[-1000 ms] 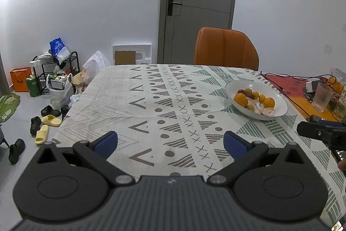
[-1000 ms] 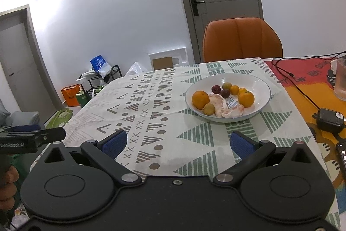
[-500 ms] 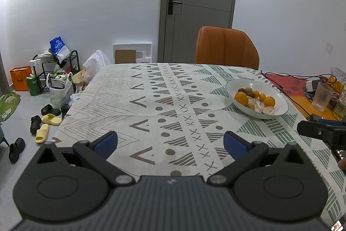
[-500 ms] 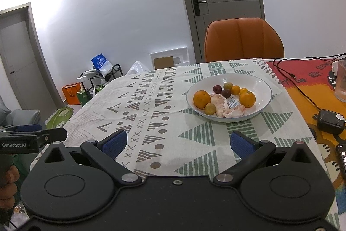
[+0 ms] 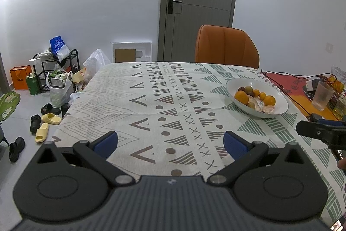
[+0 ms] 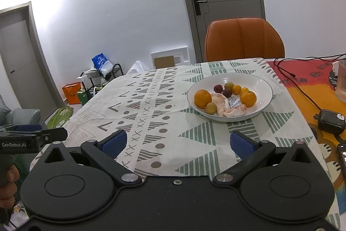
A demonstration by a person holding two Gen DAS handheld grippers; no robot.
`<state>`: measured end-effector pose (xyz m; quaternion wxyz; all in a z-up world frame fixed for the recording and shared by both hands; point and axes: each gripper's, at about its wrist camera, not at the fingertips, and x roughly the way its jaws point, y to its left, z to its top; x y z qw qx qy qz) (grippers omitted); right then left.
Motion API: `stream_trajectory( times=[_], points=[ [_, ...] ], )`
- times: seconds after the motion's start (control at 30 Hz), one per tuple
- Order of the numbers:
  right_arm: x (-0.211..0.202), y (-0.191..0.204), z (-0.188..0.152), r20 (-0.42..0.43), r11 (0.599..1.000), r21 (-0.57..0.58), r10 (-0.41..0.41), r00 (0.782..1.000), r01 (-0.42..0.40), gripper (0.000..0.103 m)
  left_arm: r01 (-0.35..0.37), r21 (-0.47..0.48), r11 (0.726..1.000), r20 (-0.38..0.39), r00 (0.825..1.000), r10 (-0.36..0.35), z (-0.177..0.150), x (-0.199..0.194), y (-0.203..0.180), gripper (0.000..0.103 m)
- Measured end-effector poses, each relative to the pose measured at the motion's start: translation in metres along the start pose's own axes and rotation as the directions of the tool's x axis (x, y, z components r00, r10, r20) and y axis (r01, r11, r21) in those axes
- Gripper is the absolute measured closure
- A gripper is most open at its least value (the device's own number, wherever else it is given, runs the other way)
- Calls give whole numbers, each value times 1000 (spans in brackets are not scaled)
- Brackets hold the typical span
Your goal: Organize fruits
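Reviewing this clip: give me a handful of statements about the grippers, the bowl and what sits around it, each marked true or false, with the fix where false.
1. Both the left gripper and the right gripper are open and hold nothing. True.
2. The white bowl holds only oranges. False: it also holds dark plums, small yellow-green fruit and pale peeled segments.
3. An orange chair stands at the far side of the table. True.
4. The bowl stands on the orange-red mat. False: it stands on the patterned tablecloth, beside the mat.
5. The frosted glass lies tipped over. False: it stands upright.
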<state>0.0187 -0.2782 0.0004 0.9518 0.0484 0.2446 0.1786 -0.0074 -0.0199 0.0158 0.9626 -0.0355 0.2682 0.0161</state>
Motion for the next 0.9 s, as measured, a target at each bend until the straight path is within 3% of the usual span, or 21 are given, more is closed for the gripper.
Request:
stream_trajectory(
  times=[0.9],
  points=[
    [3, 2, -1, -6, 1000, 1, 1, 1000, -1, 0, 20, 16, 1000, -16, 1000, -20, -4, 1, -2, 0]
  ],
)
